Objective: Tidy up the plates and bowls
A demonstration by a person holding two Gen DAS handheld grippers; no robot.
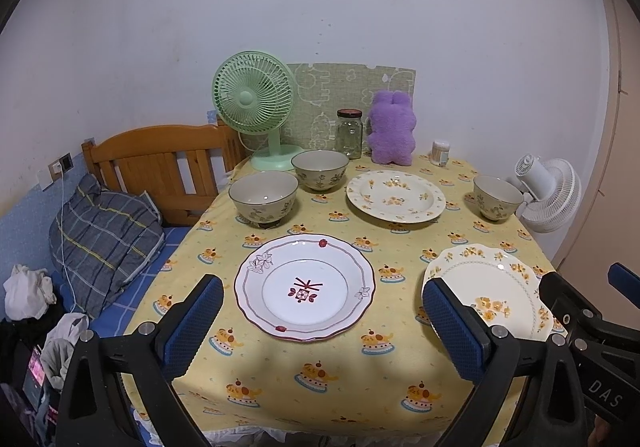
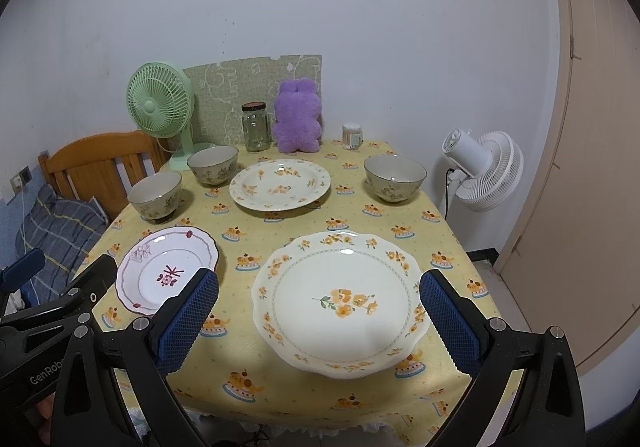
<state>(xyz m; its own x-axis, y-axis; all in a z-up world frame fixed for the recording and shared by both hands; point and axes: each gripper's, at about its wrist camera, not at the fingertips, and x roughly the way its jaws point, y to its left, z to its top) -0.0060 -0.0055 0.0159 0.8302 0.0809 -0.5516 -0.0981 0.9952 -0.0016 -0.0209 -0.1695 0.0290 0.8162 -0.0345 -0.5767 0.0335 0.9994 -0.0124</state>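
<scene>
A: Right wrist view: the right gripper (image 2: 319,311) stands released, jaws spread, with the yellow-flowered plate (image 2: 340,301) lying flat dead ahead between its blue pads.

B: And the left gripper (image 1: 322,321)?

A: Released too, holding nothing; the red-trimmed plate (image 1: 305,286) lies straight before it. Farther off sit a second flowered plate (image 1: 396,197) and three bowls (image 1: 263,196).

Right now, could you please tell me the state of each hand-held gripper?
Left hand-held gripper: open, holding nothing.
Right hand-held gripper: open, holding nothing.

"das" on right gripper (image 1: 600,331); "genrobo" on left gripper (image 2: 48,307).
</scene>
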